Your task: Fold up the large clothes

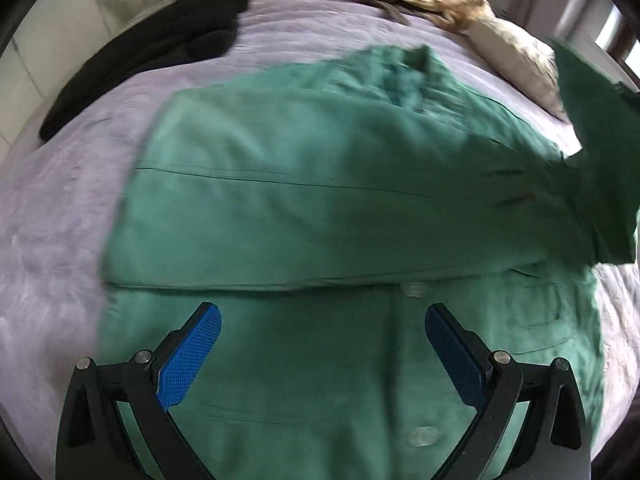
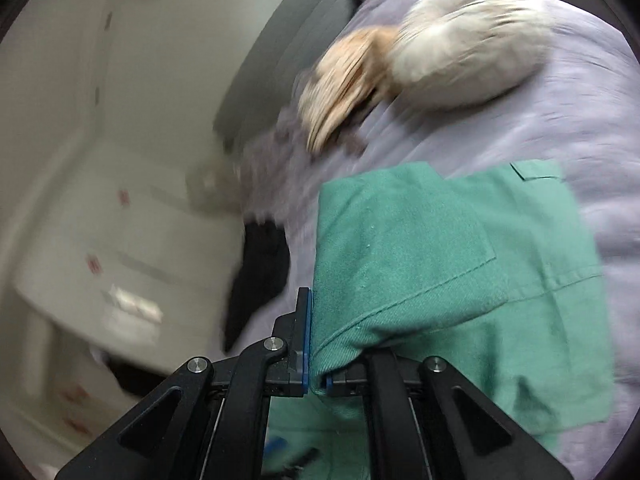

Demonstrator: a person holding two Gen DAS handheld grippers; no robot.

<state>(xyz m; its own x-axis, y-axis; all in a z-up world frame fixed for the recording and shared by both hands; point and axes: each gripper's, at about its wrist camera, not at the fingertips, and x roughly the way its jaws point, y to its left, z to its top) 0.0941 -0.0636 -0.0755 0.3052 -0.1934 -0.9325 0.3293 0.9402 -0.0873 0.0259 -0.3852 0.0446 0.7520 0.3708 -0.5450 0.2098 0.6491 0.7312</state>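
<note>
A large green shirt [image 1: 320,200] lies partly folded on a lilac bed cover [image 1: 60,200]. Its button placket with white buttons [image 1: 420,436] shows near my left gripper. My left gripper [image 1: 322,320] is open and empty, hovering just above the shirt's near part. At the right edge a green flap [image 1: 592,128] is lifted off the bed. In the right wrist view my right gripper [image 2: 316,344] is shut on a fold of the green shirt [image 2: 440,264] and holds it above the bed cover [image 2: 580,120].
A black garment [image 1: 152,52] lies at the bed's far left; it also shows in the right wrist view [image 2: 260,272]. A cream and tan garment [image 1: 440,4] lies at the far side, also in the right wrist view [image 2: 440,52]. White drawers [image 2: 120,248] stand beside the bed.
</note>
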